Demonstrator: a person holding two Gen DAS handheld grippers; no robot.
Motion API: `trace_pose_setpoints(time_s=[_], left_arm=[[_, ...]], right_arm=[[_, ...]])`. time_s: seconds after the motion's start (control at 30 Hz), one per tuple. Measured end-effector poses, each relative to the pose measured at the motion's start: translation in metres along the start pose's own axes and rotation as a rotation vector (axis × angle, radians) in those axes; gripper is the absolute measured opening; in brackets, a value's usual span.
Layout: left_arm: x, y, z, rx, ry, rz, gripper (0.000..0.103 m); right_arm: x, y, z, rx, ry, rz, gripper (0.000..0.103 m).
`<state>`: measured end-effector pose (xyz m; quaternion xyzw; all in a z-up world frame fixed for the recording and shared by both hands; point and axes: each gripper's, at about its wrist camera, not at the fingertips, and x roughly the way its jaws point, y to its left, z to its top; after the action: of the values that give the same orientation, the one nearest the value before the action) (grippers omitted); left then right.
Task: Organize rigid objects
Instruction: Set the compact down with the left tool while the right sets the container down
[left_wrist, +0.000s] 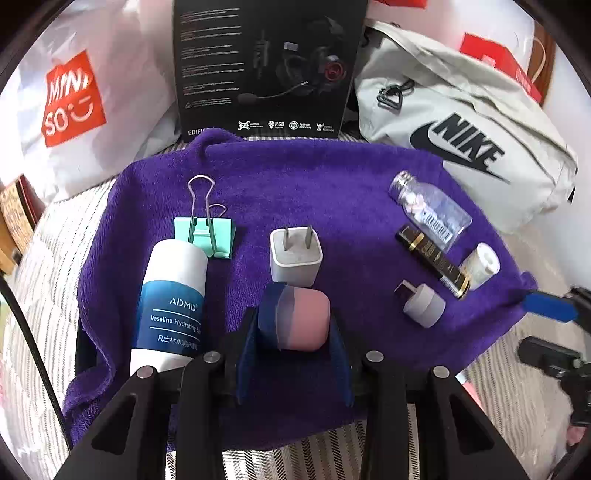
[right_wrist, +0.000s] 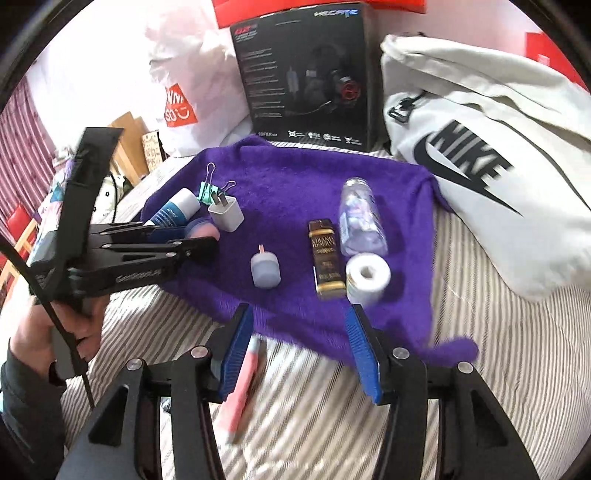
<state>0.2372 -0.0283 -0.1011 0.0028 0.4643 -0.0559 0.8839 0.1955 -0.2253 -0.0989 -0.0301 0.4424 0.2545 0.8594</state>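
Purple towel (left_wrist: 332, 177) holds eight items — left claw (left_wrist: 295, 354) grips pink case (left_wrist: 299, 319), right claw (right_wrist: 299, 347) released

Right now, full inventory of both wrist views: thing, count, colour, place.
Towel: 1, purple, spread on striped bedding.
Pink case: 1, pink with blue tape, between left gripper's fingers.
Lotion tube: 1, white and blue, lying at towel's left.
Binder clip: 1, mint green, behind tube.
Wall plug: 1, white, towel centre.
USB adapter: 1, grey, right of centre.
Glass bottle: 1, clear, towel's right.
Black-gold tube: 1, beside bottle.
White roll: 1, towel's right edge.
Headset box: 1, black, behind towel.
Nike bag: 1, off-white, back right.
Miniso bag: 1, white, back left.
Left gripper: closed on pink case.
Right gripper: open, empty, at towel's near edge.
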Motion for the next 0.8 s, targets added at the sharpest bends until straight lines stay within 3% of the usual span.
trace_pose_setpoints(time_s=[0.27,0.43,0.5,0.6,0.8], left_arm=[[-0.001,-0.001,-0.001,-0.002,-0.017,0.022,0.037],[-0.005,0.0,-0.004,-0.04,-0.017,0.009,0.053],[-0.011,0.002,-0.007,-0.05,-0.026,-0.005,0.068],[-0.024,0.002,-0.015,-0.055,-0.055,-0.013,0.075],[-0.065,-0.003,-0.041,-0.053,-0.109,-0.003,0.076]], right_arm=[[-0.027,0.0,-0.021,0.042,-0.017,-0.008,0.053],[-0.046,0.007,-0.035,0.05,-0.031,-0.006,0.054],[-0.051,0.01,-0.038,0.044,-0.027,-0.007,0.055],[-0.057,0.015,-0.042,0.039,-0.034,-0.014,0.058],[-0.061,0.021,-0.052,0.059,-0.029,-0.008,0.059]])
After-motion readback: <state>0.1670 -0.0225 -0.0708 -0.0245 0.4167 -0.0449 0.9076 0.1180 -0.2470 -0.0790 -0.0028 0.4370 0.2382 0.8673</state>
